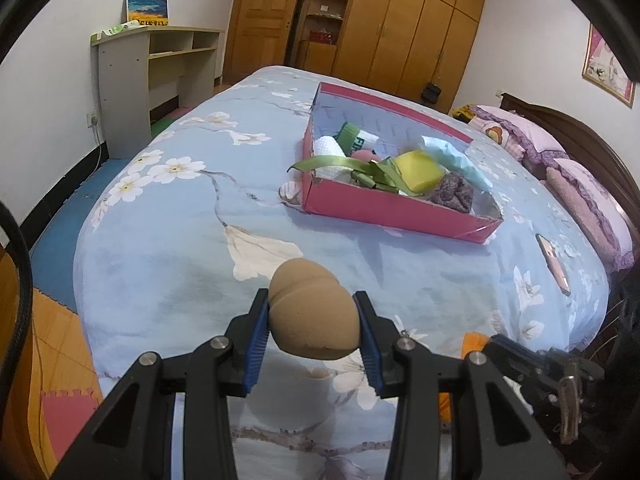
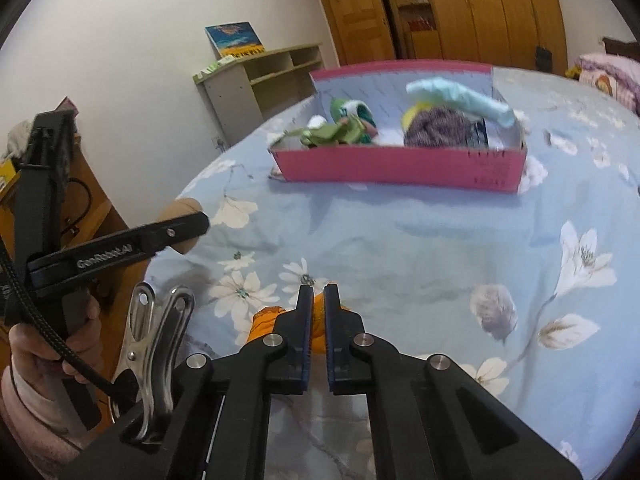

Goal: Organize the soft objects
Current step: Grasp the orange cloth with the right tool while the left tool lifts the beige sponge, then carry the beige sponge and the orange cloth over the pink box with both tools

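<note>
A tan egg-shaped sponge [image 1: 308, 312] is held above the near end of the bed, with my left gripper [image 1: 312, 320] shut on its two sides. The same sponge [image 2: 182, 206] shows at the left of the right wrist view. My right gripper [image 2: 319, 292] is down on the bedspread with its jaws nearly together, pinching an orange soft object [image 2: 266, 322]. That orange object [image 1: 474, 344] also peeks out at the lower right of the left wrist view. A pink cardboard box [image 1: 384, 210] stands further up the bed with several soft things inside.
In the pink box [image 2: 400, 166] lie a green ribbon [image 1: 360, 168], a yellow sponge [image 1: 418, 168], a purple knitted piece [image 2: 436, 128] and a pale blue cloth [image 2: 460, 96]. A phone [image 1: 554, 264] lies on the bedspread at right. Pillows [image 1: 588, 196] line the headboard.
</note>
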